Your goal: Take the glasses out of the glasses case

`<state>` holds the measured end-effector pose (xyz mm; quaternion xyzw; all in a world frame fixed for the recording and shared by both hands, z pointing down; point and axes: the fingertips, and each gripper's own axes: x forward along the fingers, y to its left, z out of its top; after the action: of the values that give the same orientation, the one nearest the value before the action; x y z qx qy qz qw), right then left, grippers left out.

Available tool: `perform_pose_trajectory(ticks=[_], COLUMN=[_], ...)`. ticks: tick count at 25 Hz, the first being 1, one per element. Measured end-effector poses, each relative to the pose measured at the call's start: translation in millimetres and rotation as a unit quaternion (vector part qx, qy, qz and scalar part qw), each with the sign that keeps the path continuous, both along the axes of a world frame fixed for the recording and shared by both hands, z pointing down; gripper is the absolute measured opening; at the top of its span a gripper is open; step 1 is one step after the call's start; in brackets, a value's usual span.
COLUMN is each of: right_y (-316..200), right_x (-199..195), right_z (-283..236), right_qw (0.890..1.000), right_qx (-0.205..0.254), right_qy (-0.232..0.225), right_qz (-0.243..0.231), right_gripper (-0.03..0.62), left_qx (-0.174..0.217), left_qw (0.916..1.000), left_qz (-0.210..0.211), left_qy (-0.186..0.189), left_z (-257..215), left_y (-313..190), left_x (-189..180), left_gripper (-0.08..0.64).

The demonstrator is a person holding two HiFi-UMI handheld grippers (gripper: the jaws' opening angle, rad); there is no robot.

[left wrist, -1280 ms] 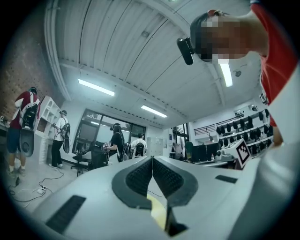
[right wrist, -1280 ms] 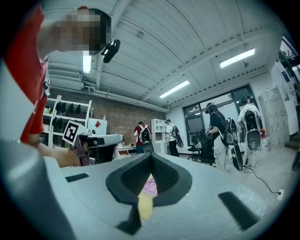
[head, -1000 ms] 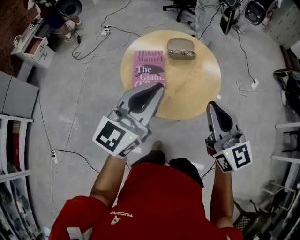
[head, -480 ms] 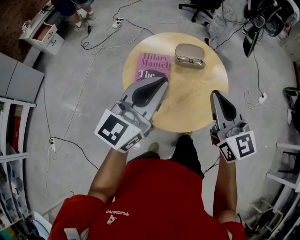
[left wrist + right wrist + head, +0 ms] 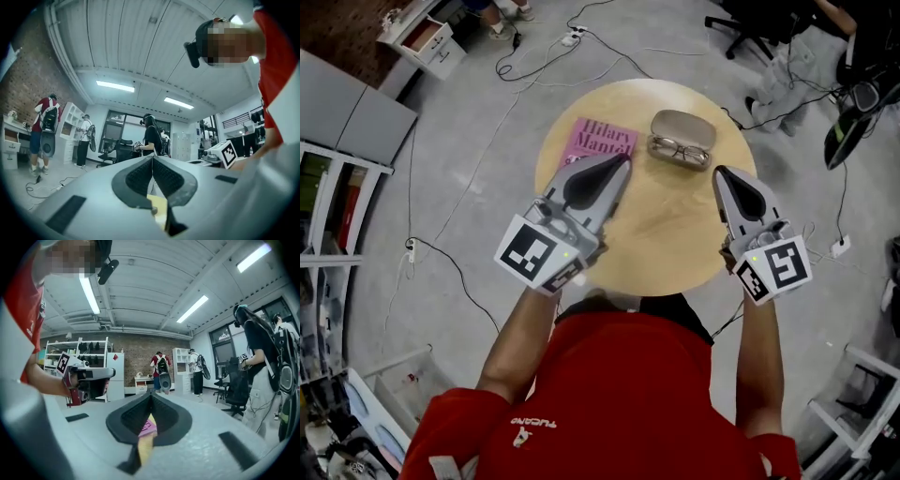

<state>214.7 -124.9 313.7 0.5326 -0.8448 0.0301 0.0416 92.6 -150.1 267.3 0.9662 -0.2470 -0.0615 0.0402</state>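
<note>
An open beige glasses case (image 5: pixel 682 137) lies at the far side of the round wooden table (image 5: pixel 666 225), with dark-framed glasses (image 5: pixel 679 149) resting in its front half. My left gripper (image 5: pixel 622 161) hovers over the table's left part, above a pink book (image 5: pixel 598 141), its jaws shut on nothing. My right gripper (image 5: pixel 720 172) is held over the table's right edge, a little to the right of the case, jaws shut and empty. Both gripper views look level across the room; in the left gripper view (image 5: pixel 152 158) and the right gripper view (image 5: pixel 151 394) the pads meet.
Cables (image 5: pixel 534 66) trail over the grey floor behind the table. White shelving (image 5: pixel 337 234) stands at the left, office chairs (image 5: pixel 759 23) at the back right. Several people stand about the room in the gripper views.
The person has stepped up to the table: both grippers now hang over its top instead of short of its near edge. Both stayed shut.
</note>
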Motion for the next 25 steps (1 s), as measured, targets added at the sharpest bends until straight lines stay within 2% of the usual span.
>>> perform_pose_trajectory(ticks=[6, 12, 17, 25], right_y=[-43.5, -76.7, -101.2, -121.9], right_x=[26.7, 32.4, 26.2, 5.7], right_z=[22.4, 56.3, 92.1, 153.9], right_qw=[0.996, 0.987, 0.977, 0.946], right_qx=[-0.026, -0.066, -0.111, -0.195], right_qy=[0.022, 0.051, 0.075, 0.123], right_qz=[-0.080, -0.134, -0.164, -0.227], right_gripper=[0.003, 0.005, 0.008, 0.075], left_qx=[-0.004, -0.017, -0.030, -0.055], left_qw=[0.9982, 0.9942, 0.9931, 0.9929], left_qz=[-0.060, -0.104, -0.107, -0.095], left_qy=[-0.007, -0.023, -0.036, -0.045], left_z=[11.9, 29.3, 46.0, 65.4], left_y=[-22.3, -45.4, -63.8, -76.8], left_x=[31.7, 42.9, 46.3, 46.6], left_gripper=[0.009, 0.010, 0.009, 0.010])
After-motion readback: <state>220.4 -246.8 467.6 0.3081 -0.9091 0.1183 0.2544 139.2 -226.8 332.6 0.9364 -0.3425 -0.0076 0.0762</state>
